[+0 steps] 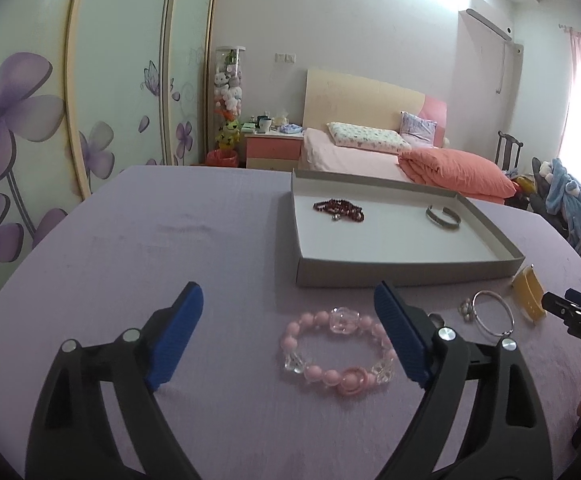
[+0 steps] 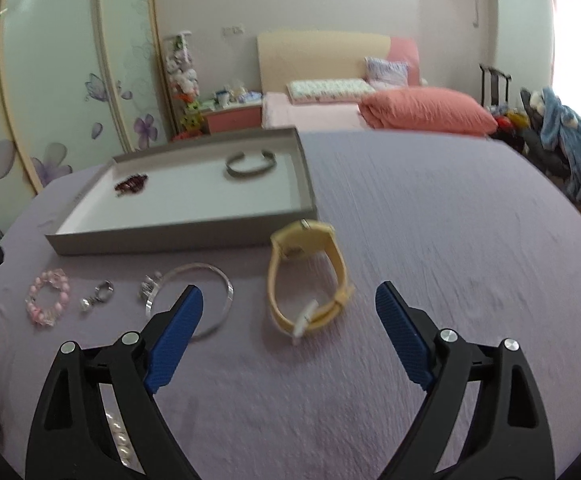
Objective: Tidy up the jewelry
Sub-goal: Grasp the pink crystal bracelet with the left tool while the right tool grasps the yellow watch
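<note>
Left gripper: jaws spread wide, nothing gripped. The pink bead bracelet lies flat on the worktop between them, lower centre of the left view, its right side tucked under the right pad; contact there I can't tell.

Right gripper: jaws also released, empty. The yellow watch sits just ahead of the gap, centre of the right view, strap looped and standing on edge.

Handling, my read:
- Bracelet: light, probably elastic-strung, so floppy. Smooth beads will roll under the pads. Pinch across one side of the loop, avoiding the clear faceted beads, which look most chip-prone.
- Watch: heavier at the case, strap rubbery and springy. Take it across the strap near the case so it doesn't swing.
- Silver bangle, left of the watch: rigid, thin, slippery; grip across the wire.
- Small ring and a clear-stone piece, lower left in the right view: tiny, hard to pinch.
- Pearl strand shows behind the right gripper's left jaw, bottom left.

Container: shallow grey tray, white inside, upper centre-right in the left view. It holds a dark red bead strand at its left and a metal cuff bangle at its right; the rest of the floor is bare.
</note>
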